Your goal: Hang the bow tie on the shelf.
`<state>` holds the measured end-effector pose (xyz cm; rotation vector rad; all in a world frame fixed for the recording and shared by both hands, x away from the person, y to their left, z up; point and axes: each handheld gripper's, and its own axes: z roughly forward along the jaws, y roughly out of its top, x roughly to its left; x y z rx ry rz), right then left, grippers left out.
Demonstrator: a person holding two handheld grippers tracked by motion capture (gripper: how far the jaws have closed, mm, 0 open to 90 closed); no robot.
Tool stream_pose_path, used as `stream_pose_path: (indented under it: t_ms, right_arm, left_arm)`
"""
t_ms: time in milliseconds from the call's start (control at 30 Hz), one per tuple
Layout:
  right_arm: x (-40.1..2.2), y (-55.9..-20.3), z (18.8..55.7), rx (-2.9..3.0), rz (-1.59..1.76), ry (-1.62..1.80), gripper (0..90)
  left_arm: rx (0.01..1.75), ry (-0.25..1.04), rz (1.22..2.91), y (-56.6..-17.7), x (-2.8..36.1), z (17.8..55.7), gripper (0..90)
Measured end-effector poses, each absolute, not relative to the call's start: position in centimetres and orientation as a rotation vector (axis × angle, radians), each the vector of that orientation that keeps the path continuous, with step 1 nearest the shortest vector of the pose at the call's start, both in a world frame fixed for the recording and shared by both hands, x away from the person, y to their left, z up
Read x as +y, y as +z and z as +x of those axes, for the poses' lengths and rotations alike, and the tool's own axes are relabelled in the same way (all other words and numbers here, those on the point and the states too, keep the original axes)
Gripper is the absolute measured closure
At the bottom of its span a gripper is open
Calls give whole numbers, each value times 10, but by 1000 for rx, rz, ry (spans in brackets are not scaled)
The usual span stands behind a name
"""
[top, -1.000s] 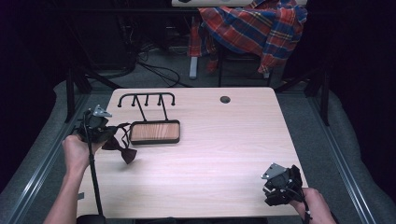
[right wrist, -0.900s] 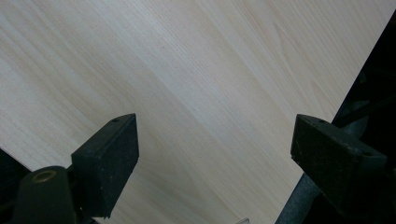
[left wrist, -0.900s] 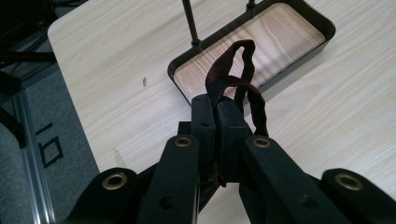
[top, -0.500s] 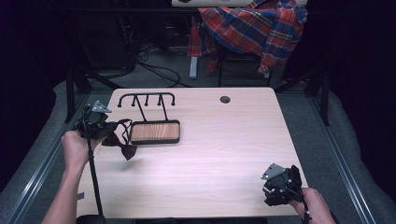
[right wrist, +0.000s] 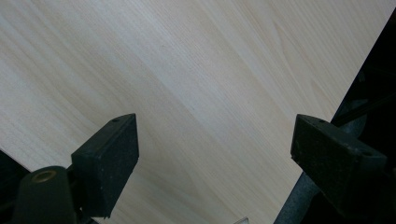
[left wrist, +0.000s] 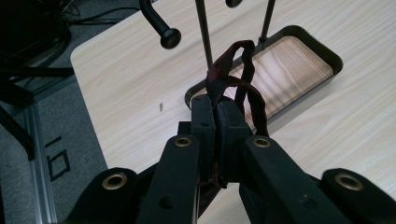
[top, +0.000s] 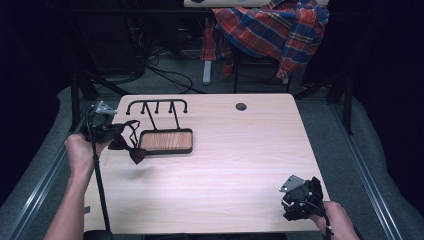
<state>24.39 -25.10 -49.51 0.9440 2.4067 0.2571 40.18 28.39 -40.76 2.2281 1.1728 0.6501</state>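
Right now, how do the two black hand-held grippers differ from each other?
The left gripper has its jaws shut on the strap of a dark red bow tie; the right gripper has its jaws spread with nothing between them. The left one hangs beside the black hook stand with its wooden tray; the right one sits over bare light wood table. Both are held by a hand.

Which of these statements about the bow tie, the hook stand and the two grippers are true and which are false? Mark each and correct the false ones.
1. The left gripper is shut on the bow tie's strap. True.
2. The bow tie lies flat inside the stand's tray. False: it hangs from the left gripper, beside the tray.
3. The right gripper holds a strap. False: its jaws are open, with nothing between them, over the table.
4. A plaid shirt hangs behind the table. True.
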Motion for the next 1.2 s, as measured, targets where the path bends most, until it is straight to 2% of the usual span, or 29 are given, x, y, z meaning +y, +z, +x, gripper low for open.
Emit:
stream_pose_path:
  t_ms: [667,1200]
  right_arm:
    - [-251,-495,244,2404,943,245,149]
    - [-251,-495,244,2405,943,253,149]
  left_arm:
    - [1198,692,2187,-388,288,424,875]
    - [1243,680,2171,-391,288,442,875]
